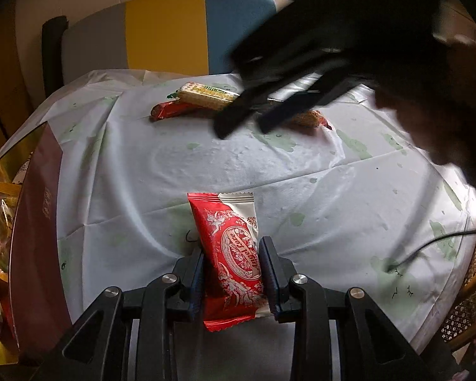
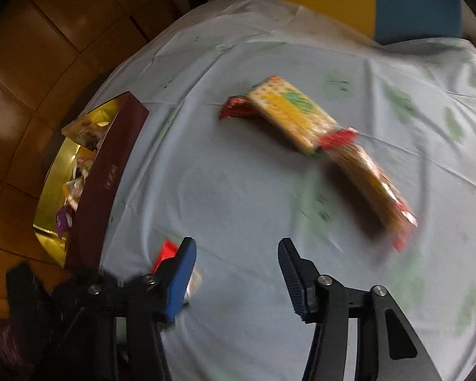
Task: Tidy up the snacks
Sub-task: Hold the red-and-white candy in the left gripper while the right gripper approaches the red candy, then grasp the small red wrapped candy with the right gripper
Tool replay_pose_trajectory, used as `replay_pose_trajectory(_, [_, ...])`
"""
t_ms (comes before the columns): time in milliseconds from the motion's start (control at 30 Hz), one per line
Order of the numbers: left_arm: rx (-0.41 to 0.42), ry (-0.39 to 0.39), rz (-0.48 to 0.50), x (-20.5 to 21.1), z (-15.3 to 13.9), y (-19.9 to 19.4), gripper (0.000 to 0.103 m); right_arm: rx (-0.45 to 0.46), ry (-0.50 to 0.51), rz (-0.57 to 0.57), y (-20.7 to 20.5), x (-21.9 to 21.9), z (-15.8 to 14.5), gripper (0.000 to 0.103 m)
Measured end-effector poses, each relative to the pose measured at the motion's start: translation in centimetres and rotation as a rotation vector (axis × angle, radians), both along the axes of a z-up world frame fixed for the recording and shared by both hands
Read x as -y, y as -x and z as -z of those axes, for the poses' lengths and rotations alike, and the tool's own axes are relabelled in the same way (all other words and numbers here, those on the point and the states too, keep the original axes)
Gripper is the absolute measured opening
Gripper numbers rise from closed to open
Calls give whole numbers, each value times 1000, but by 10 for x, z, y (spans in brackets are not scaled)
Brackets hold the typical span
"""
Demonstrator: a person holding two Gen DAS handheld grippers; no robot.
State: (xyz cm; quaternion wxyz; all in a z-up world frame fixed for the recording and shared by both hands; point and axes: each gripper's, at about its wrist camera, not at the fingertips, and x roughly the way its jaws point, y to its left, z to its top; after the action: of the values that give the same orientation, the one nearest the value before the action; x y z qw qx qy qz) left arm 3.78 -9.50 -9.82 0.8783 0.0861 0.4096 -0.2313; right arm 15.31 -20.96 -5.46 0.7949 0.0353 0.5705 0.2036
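Taking the maroon box point(image 1: 38, 222) as our landmark at the left edge of the counter point(image 1: 206, 165), we see its gold-lined inside already crowded with wrapped snacks. Just right of it, our left gripper point(image 1: 233, 273) has its fingers pinching a red-and-white snack packet point(image 1: 231, 247) by its sides. Farther right and toward the far edge lie a cracker pack point(image 2: 292, 111), a red-wrapped bar point(image 2: 238, 108) and a long biscuit sleeve point(image 2: 374, 187), touching in a loose row. Our right gripper point(image 2: 236, 273) hovers short of them with its fingers spread and nothing between. To do this well, we should carry the held packet over the box wall before releasing, and square the right fingers across one pack only (the picture is blurred). The oval label's script we cannot read; the box's side marking is too small.
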Motion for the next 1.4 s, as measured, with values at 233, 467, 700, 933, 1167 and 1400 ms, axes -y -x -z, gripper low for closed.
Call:
replay_pose_trajectory(233, [-8,17,7,-2,-1,0,33,6,21,74,-59,-8,17,50])
replay_pose_trajectory(467, [-19,38,8,-4,0,1,33,72,51,198,-93,12,5,50])
replay_pose_trajectory(700, [-30,54,7,-7,0,-2,33,151,125,-81,-94,-39,-9,66])
replay_pose_trajectory(933, [-37,62,11,-9,1,-6,33,206,362,-342,-103,-93,8,66])
replay_pose_trajectory(1167, [-39,64,12,-10,0,-6,33,179,385,-381,-110,-96,20,41])
replay_pose_trajectory(1400, [-38,62,6,-10,0,-4,33,100,344,-368,-53,-86,12,40])
